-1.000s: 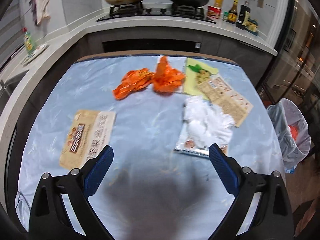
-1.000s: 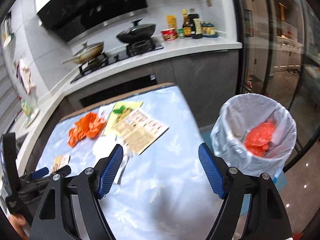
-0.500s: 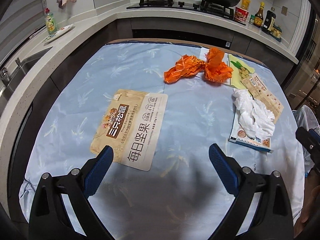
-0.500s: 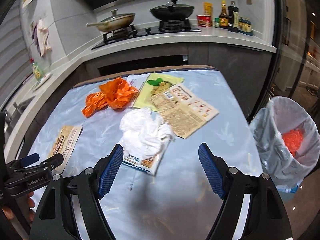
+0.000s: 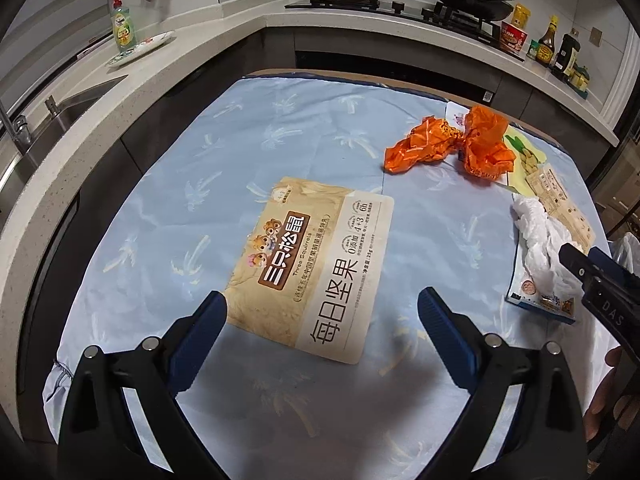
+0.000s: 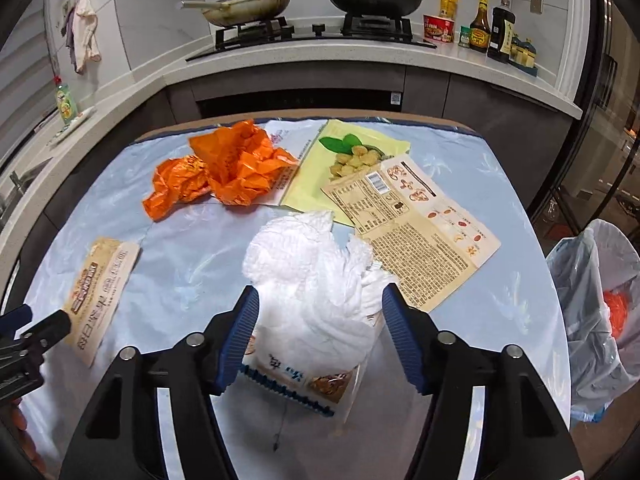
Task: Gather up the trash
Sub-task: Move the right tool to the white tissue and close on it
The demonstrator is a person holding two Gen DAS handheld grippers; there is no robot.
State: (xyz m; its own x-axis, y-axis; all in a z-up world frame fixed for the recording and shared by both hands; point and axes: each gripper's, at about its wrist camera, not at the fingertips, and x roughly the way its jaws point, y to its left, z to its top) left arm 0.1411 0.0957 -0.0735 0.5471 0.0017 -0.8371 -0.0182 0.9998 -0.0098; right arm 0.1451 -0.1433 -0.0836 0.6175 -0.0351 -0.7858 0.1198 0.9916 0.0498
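Observation:
Trash lies on the blue-clothed table (image 5: 248,152). My left gripper (image 5: 322,322) hangs open just over the near edge of a flat beige nut packet (image 5: 316,264); nothing is between its fingers. The jaws of my right gripper (image 6: 320,320) are closing around a crumpled white tissue (image 6: 316,276). The tissue fills the gap, and the pads do not visibly squeeze it. It rests on a blue-edged packet (image 6: 304,376). Orange wrappers (image 6: 228,168), a yellow packet (image 6: 352,160) and a printed beige packet (image 6: 416,240) lie further back.
A bin lined with a pale bag (image 6: 596,280) stands off the table's right side, with an orange wrapper (image 6: 616,312) inside. Kitchen counter, sink and stove with pans wrap the far and left sides. The left gripper (image 6: 24,340) shows at the right view's left edge.
The right gripper swung from the bin to the table, came down over the white tissue and narrowed its jaws. The left gripper moved left and lower, onto the beige nut packet.

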